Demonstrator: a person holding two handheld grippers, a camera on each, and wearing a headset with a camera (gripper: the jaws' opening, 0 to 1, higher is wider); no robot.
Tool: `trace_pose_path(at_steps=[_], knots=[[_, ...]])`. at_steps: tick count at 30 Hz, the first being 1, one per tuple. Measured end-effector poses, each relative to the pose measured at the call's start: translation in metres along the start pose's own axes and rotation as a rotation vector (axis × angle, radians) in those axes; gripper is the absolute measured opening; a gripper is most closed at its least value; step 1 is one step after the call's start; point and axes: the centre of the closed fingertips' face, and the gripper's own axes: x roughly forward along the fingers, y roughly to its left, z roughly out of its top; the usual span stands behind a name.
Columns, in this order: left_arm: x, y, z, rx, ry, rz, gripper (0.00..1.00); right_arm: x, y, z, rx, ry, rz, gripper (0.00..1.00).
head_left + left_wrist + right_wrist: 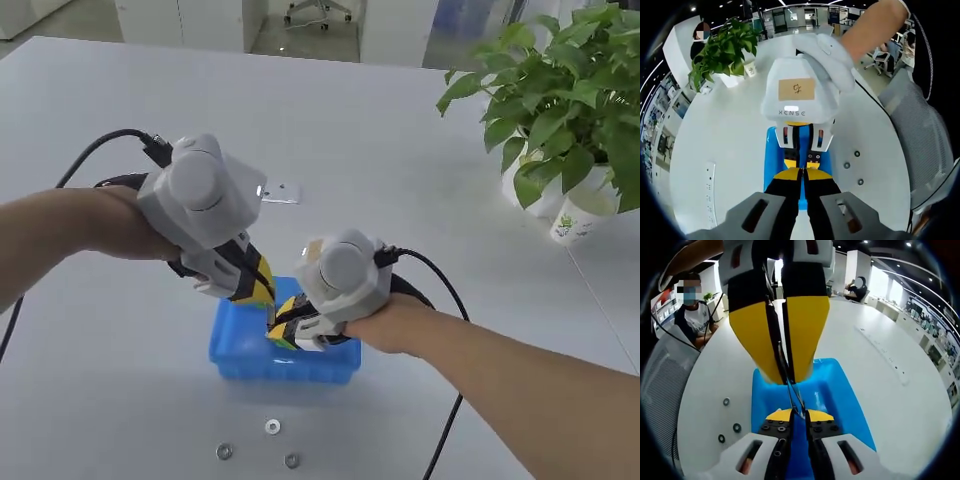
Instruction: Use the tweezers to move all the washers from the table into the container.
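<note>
Thin metal tweezers (pixel 786 371) run between the two grippers above the blue container (pixel 240 352). My left gripper (pixel 258 289) is shut on the tweezers; its big yellow jaws come down from the top of the right gripper view. My right gripper (pixel 283 336) faces it, and its yellow-tipped jaws (pixel 799 415) are closed around the tweezers' pointed end. In the left gripper view both sets of jaws meet tip to tip (pixel 802 171) over the container (pixel 771 160). Three washers (pixel 272 427) lie on the table in front of the container, also in the gripper views (pixel 846 165) (pixel 736 427).
A potted plant (pixel 565 100) and a small white cup (pixel 580 215) stand at the table's right edge. A flat white strip (pixel 281 193) lies behind the grippers. A mesh chair (pixel 920 130) stands beside the table, and a person (pixel 690 315) sits beyond it.
</note>
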Motion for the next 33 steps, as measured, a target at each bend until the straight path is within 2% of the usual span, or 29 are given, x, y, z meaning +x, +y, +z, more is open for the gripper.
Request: trace_pose_path(at_steps=[21, 33], knots=[[-0.007, -0.003, 0.005, 0.001, -0.001, 0.002, 0.06, -0.006, 0.003, 0.004, -0.011, -0.010, -0.006, 0.11], [-0.021, -0.006, 0.014, 0.002, -0.010, 0.014, 0.05, -0.020, 0.008, 0.014, -0.026, -0.029, -0.021, 0.11]])
